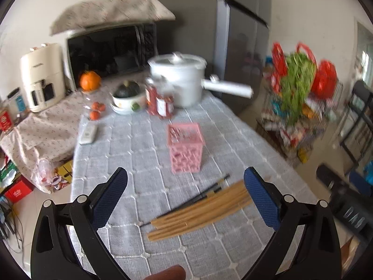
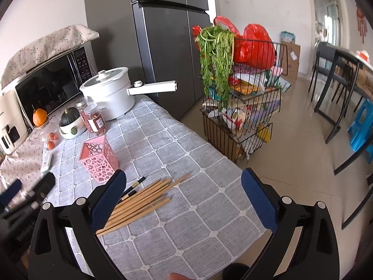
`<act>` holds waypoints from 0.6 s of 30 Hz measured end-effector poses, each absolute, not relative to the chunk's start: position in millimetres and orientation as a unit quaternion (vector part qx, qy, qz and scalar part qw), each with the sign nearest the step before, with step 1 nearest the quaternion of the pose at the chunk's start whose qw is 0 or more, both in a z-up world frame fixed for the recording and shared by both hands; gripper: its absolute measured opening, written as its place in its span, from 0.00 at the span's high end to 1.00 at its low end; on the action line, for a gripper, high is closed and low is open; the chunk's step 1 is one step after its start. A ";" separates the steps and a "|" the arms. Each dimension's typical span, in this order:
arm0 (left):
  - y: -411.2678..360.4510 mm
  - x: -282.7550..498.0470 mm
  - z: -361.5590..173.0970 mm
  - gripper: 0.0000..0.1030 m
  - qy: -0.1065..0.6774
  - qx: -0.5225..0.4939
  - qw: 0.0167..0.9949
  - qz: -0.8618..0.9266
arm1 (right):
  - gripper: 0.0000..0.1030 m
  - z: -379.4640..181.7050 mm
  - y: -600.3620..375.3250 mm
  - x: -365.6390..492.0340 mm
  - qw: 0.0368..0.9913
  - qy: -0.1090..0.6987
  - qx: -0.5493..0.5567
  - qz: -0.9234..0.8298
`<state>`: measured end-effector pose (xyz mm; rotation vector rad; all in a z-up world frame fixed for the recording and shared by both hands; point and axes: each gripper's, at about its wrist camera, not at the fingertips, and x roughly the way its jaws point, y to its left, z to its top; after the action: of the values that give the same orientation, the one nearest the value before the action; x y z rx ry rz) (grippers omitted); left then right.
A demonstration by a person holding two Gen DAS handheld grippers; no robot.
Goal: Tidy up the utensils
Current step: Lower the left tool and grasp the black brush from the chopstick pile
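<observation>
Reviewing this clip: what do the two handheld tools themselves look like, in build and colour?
Both tools look alike: the left tool and right tool each have glossy black plastic arms with silver rivets at the joints, ending in dark blue fingers with a fine dotted texture. No cables or sleeves are visible.

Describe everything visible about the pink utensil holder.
The pink utensil holder is a square, open-topped cup, plastic by its look, with walls pierced by round cutouts. It stands upright on the grey checked tablecloth, appears empty, and sits just beyond the chopsticks without touching them. Neither gripper touches it.
</observation>
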<state>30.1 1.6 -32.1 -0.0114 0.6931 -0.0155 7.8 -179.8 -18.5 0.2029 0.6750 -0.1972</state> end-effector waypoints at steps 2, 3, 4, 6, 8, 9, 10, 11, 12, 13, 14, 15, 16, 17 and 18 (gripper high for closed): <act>-5.0 41.9 -45.2 0.07 0.382 0.010 0.923 -0.039 | 0.07 -19.1 -191.0 12.5 0.925 0.344 0.127 -0.096; -10.5 50.2 -55.8 0.07 0.410 0.017 0.909 -0.064 | 0.07 -19.9 -201.0 14.7 0.919 0.351 0.155 -0.092; -15.4 56.0 -63.2 0.07 0.427 0.024 0.900 -0.083 | 0.07 -22.3 -215.4 17.4 0.908 0.360 0.197 -0.082; -30.3 66.0 -82.6 0.07 0.459 0.050 0.879 -0.121 | 0.07 -30.7 -243.6 21.1 0.879 0.386 0.272 -0.072; -46.5 76.8 -96.4 0.07 0.480 0.078 0.860 -0.153 | 0.07 -42.2 -269.1 23.5 0.854 0.387 0.343 -0.054; -58.3 84.9 -102.7 0.07 0.492 0.095 0.847 -0.176 | 0.07 -51.0 -278.9 25.8 0.835 0.399 0.376 -0.045; -65.5 90.9 -105.9 0.07 0.499 0.104 0.839 -0.190 | 0.07 -63.7 -289.5 28.3 0.813 0.410 0.413 -0.035; -75.0 100.8 -109.6 0.07 0.510 0.112 0.827 -0.209 | 0.07 -72.4 -293.1 31.7 0.789 0.423 0.445 -0.029; -80.6 109.1 -111.0 0.07 0.520 0.116 0.818 -0.217 | 0.07 -81.2 -296.5 33.8 0.774 0.429 0.465 -0.027; -85.8 118.4 -111.4 0.07 0.531 0.120 0.809 -0.223 | 0.07 -87.9 -298.3 37.3 0.755 0.435 0.490 -0.019; -90.9 128.5 -112.4 0.07 0.539 0.123 0.802 -0.226 | 0.07 -92.4 -298.6 40.7 0.744 0.436 0.507 -0.009; -96.3 141.5 -114.1 0.07 0.551 0.123 0.794 -0.226 | 0.07 -98.2 -299.4 45.0 0.733 0.433 0.525 0.007; -98.6 151.2 -115.3 0.07 0.561 0.120 0.787 -0.228 | 0.07 -104.1 -299.7 50.2 0.717 0.435 0.544 0.026; -102.2 162.4 -118.3 0.07 0.574 0.116 0.778 -0.228 | 0.07 -108.2 -301.1 53.5 0.707 0.434 0.558 0.042; -106.4 176.5 -123.9 0.08 0.597 0.110 0.763 -0.223 | 0.07 -114.3 -300.8 57.4 0.690 0.442 0.570 0.054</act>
<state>176.5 -106.4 -124.0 0.2399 1.2989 -0.4855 57.4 -300.8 -114.3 1.2754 0.9877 0.1203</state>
